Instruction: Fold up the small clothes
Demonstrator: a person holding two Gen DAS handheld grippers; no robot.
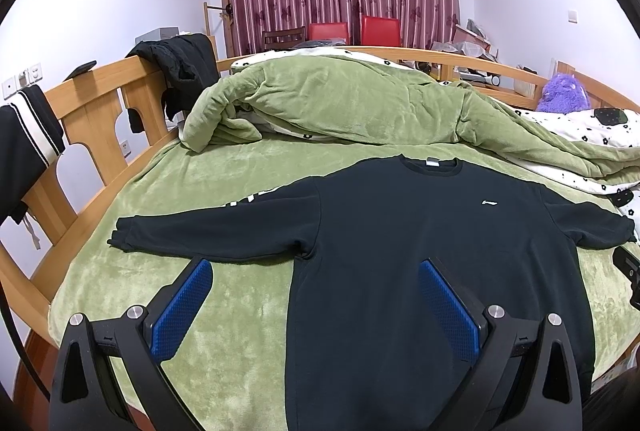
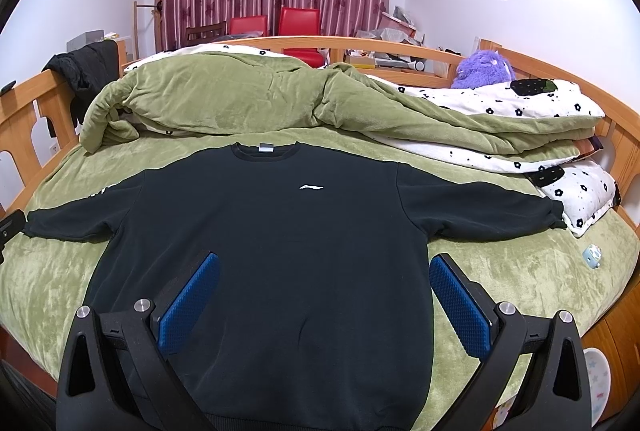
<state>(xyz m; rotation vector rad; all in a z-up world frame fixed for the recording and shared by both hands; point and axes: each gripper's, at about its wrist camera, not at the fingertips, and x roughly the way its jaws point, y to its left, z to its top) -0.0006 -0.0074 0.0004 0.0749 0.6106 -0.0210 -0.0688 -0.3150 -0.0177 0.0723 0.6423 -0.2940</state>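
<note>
A: Where is the black long-sleeved sweatshirt [image 2: 280, 251] lying?

B: It is lying face up, flat on the green plush bed cover [image 1: 132, 291], directly ahead of and below both tools, collar at the far end, both sleeves stretched out sideways.

A: And the grippers?

B: The left gripper [image 1: 316, 271] is hovering with its blue pads spread wide, holding nothing; the garment's left side seam is lying between its fingers. The right gripper [image 2: 325, 267] is also gaping wide and empty, poised over the lower body of the garment.

A: So which step is in hand?

B: Judging by the layout, folding is not yet begun. The next move probably calls for each tool reaching outward and forward to pinch a sleeve cuff or shoulder, then carrying it inward across the chest.

A: Anything crowding the work?

B: The rumpled green quilt [image 2: 224, 99] is bunching just beyond the collar, and a flower-print white pillow [image 2: 584, 195] is touching or nearly touching the right sleeve's cuff. A small pale toy [image 2: 592, 256] is sitting to the right gripper's right, near that cuff.
</note>
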